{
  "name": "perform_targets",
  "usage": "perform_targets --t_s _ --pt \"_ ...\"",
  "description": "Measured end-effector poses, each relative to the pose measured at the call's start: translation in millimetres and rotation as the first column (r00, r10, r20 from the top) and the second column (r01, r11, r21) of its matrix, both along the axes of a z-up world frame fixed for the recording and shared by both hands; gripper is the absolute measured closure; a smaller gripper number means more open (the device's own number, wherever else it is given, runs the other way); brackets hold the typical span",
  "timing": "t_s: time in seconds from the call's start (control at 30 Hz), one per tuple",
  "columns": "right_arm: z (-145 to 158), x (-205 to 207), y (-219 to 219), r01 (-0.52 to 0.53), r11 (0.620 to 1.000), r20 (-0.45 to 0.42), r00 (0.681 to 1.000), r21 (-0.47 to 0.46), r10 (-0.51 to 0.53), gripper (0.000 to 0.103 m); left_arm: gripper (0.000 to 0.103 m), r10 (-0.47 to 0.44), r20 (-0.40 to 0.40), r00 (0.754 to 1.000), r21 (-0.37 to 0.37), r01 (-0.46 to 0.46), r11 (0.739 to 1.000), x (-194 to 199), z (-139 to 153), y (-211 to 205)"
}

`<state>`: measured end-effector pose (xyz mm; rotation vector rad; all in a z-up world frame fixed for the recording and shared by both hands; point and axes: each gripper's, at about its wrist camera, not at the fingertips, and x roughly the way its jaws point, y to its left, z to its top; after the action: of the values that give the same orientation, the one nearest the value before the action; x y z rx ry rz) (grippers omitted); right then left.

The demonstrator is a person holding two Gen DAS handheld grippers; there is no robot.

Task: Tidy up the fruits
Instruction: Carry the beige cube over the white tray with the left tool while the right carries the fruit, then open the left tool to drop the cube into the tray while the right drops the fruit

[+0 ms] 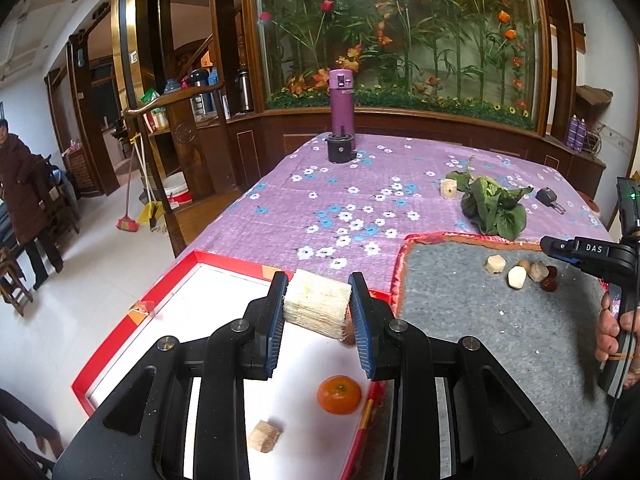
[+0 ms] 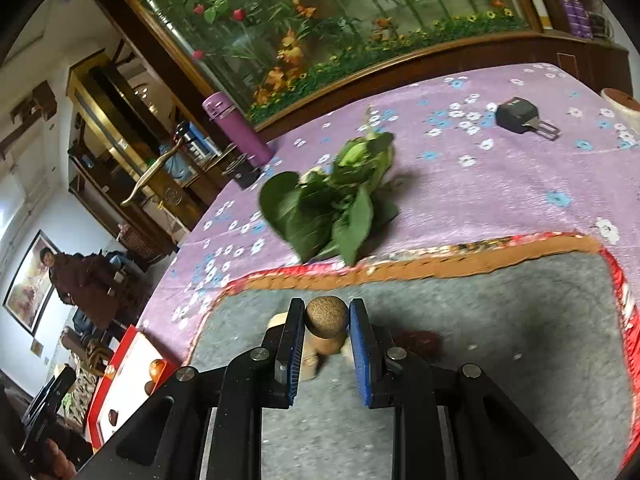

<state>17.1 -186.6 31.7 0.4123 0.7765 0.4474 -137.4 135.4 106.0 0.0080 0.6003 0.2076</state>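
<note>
A: Right wrist view: my gripper fingers [image 2: 289, 344] cover the pale pieces [image 2: 310, 360] under the brown ball [image 2: 327, 317]; kind untellable.

B: Leafy greens [image 2: 336, 200] at 12 o'clock are motion-blurred. Left wrist view: small brownish thing [image 1: 349, 338] behind the held pale block [image 1: 318, 304], mostly hidden.

A: White box [image 1: 132, 320] cut off at 7 o'clock.

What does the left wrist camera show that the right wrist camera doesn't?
Only the left wrist view: the left claw shut on a pale fibrous cut block over the red-rimmed white tray, with a round orange mandarin in the tray.

Only the right wrist view: the right claw shut on a small round brown fruit.

Both: the leafy green vegetable bunch, the tall purple flask and the grey felt mat.
</note>
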Motion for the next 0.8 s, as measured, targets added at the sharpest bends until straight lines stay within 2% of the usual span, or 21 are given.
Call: perform_targets --t_s 0.33,0.6,0.8 --pt "24.9 -30.7 72.0 -0.195 0.976 0.038 0.981 0.094 0.192 0.081 0.073 0.024 -0.021 0.999 -0.021 -0.025 0.999 -3.2 -9.5 22.4" --pt "32.5 -53.6 153.8 -0.375 0.916 0.026 0.927 0.145 0.375 0.082 0.073 0.071 -0.044 0.996 -0.039 -0.073 0.997 -12.0 -22.4 54.5" --pt "18.6 -80.6 217.5 -0.48 0.874 0.006 0.877 0.074 0.481 0.082 0.073 0.158 -0.078 0.984 -0.011 -0.16 0.987 -23.8 -39.2 91.4"
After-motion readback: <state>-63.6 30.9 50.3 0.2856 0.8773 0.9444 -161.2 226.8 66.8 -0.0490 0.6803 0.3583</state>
